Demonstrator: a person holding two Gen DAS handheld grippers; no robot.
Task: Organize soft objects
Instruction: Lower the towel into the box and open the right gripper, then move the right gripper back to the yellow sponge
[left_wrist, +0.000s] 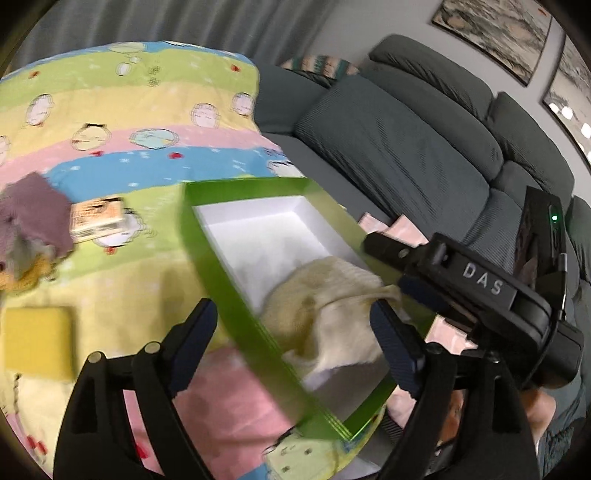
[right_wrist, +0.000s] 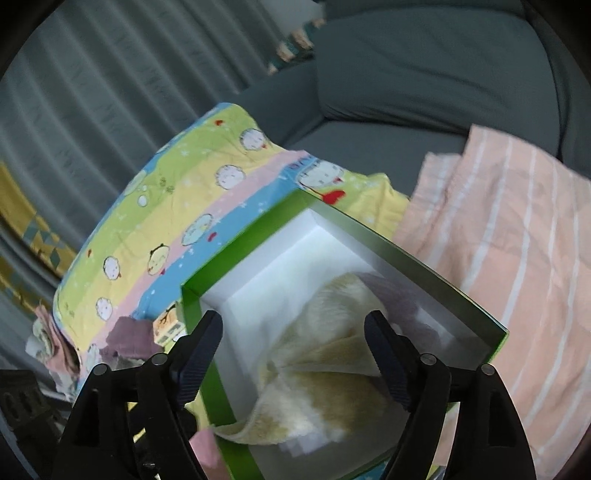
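Note:
A green box (left_wrist: 236, 295) with a white inside lies on a cartoon-print blanket (left_wrist: 129, 110). In its near end lies a crumpled cream towel (left_wrist: 325, 314). My left gripper (left_wrist: 291, 314) stands open, straddling the box's left rim with the towel between its fingers; the pads do not press on the towel. The right gripper (left_wrist: 384, 266) reaches in from the right, close to the towel's edge. In the right wrist view the right gripper (right_wrist: 293, 321) is open above the cream towel (right_wrist: 325, 369), and one corner of the towel hangs over the green box (right_wrist: 243, 236) rim.
A yellow sponge (left_wrist: 37, 343), a small printed carton (left_wrist: 98, 218) and a heap of purple and grey cloths (left_wrist: 33, 218) lie left of the box. A pink striped towel (right_wrist: 517, 258) lies to the right. A grey sofa (left_wrist: 406, 155) runs behind.

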